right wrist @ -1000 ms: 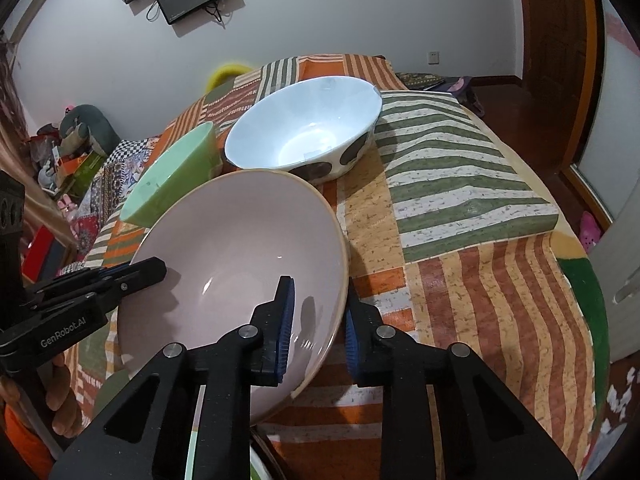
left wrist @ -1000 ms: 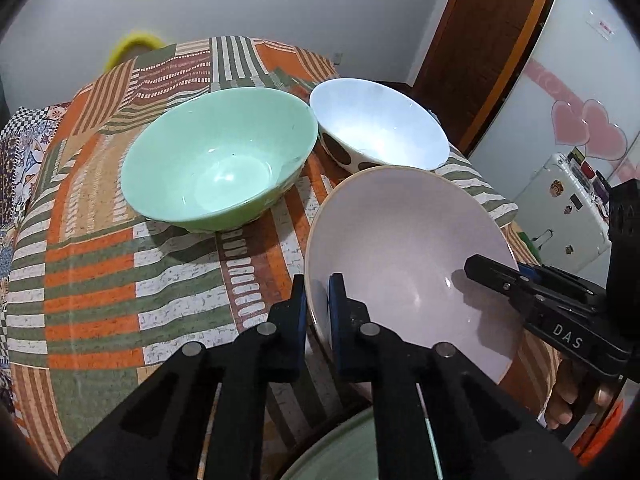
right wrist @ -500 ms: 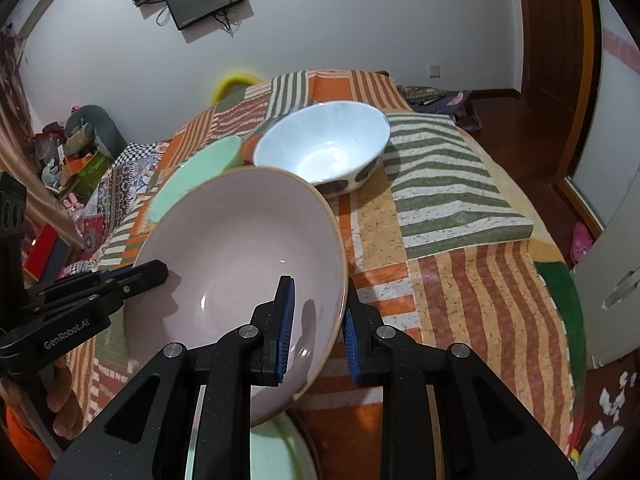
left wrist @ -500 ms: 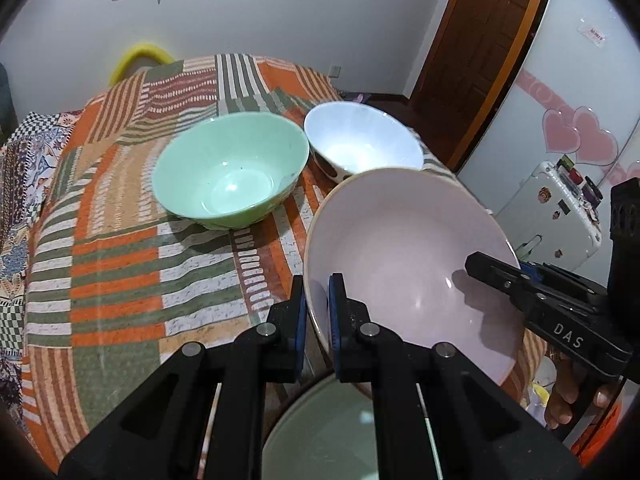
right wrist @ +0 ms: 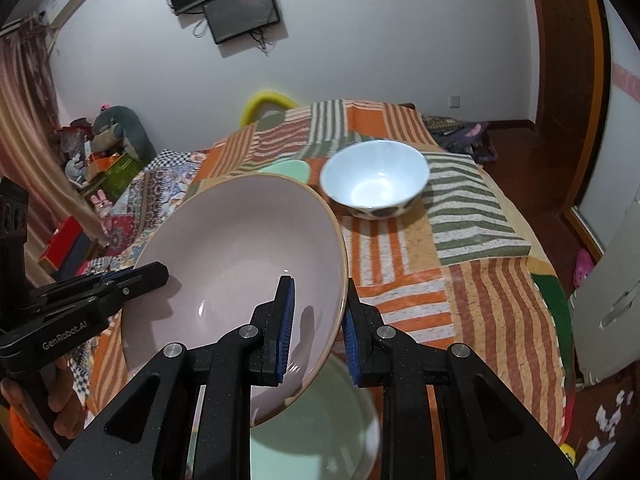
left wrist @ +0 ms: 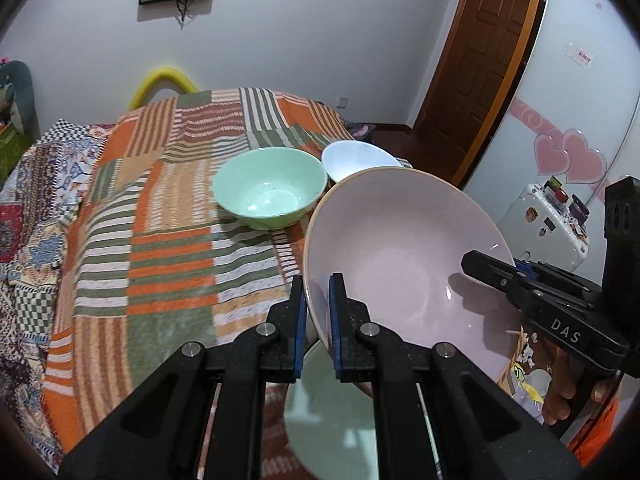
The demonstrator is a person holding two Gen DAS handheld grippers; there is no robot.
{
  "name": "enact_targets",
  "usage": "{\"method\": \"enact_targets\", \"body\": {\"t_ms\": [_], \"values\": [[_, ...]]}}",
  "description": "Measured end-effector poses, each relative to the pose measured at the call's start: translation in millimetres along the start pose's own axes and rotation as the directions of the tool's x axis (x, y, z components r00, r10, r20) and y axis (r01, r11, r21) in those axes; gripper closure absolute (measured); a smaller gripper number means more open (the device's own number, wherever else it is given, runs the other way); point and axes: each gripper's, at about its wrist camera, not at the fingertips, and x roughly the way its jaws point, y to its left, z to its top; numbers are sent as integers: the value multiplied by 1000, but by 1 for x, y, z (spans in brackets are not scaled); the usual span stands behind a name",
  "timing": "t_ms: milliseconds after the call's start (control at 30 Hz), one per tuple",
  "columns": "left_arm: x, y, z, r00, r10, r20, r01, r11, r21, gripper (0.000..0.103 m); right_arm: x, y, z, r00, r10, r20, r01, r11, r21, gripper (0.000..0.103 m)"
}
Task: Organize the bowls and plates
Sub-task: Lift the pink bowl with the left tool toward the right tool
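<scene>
left hand-held gripper [left wrist: 317, 320] and right hand-held gripper [right wrist: 316, 330] each clamp opposite rims of the pink bowl [left wrist: 404, 264], held tilted above a green plate [left wrist: 336, 412]. beyond the pink bowl, green bowl [left wrist: 270, 193] and white bowl [right wrist: 375, 178] rest on the striped patchwork bedspread [left wrist: 160, 220]. wall tv [right wrist: 236, 2] above; wooden door [left wrist: 480, 60] at the right.

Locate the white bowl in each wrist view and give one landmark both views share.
Left wrist: the white bowl sits above center, right of the green bowl, partly hidden behind the pink bowl.
Right wrist: the white bowl sits right of center, in full view on the quilt, beyond the pink bowl's rim.
Shared landmark: the yellow arch behind the quilt.
</scene>
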Motion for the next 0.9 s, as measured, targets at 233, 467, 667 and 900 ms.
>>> {"method": "enact_targets", "body": {"t_ms": [233,467,667,900], "values": [[-42,20,-20,999,36,27,-35,999,-38,94,-7,32,-11,999,41,3,-41,998,-51,82],[-74,46,-45,996,83,33,-80,994,-78,94,-7,67,-25,997,80,-11,-81,992,-100,82],[-92,68,-63,991,128,21,-126,987,-105,94,3,95,-35,992,114,-46,-119,984,-134,82],[-93,98,-88,984,174,-36,-177,975,-135,94,26,121,-50,982,143,-123,-162,973,-166,82]]}}
